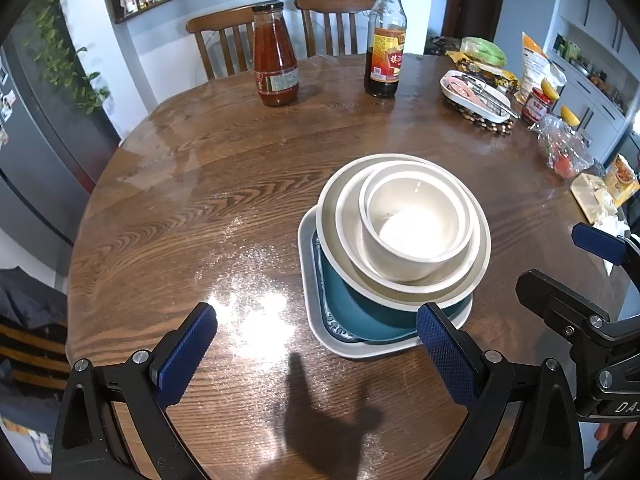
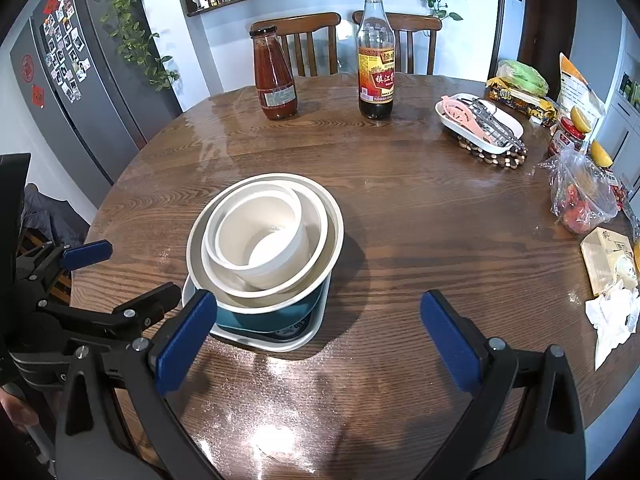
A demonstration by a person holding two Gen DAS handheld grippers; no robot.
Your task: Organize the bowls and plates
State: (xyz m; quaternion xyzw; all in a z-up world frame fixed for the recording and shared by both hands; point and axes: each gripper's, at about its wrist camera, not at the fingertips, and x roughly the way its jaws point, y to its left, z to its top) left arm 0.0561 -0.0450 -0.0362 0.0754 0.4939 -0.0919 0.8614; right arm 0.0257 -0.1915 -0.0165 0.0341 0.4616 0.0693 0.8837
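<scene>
A stack of dishes stands on the round wooden table (image 1: 200, 208). A white square plate (image 1: 320, 332) (image 2: 296, 342) is at the bottom, a teal bowl (image 1: 352, 316) (image 2: 264, 320) on it, then two nested off-white bowls (image 1: 440, 288) (image 2: 332, 232), and a small white bowl (image 1: 416, 224) (image 2: 264, 236) on top. My left gripper (image 1: 316, 344) is open and empty, just in front and left of the stack. My right gripper (image 2: 320, 332) is open and empty, in front and right of the stack. Each gripper shows at the edge of the other's view.
A red sauce jar (image 1: 275, 54) (image 2: 274, 76) and a dark vinegar bottle (image 1: 385, 36) (image 2: 376, 56) stand at the far side. A white tray with utensils (image 1: 476, 98) (image 2: 480, 124) on a trivet, food bags and a jar lie at the right. Two chairs stand behind.
</scene>
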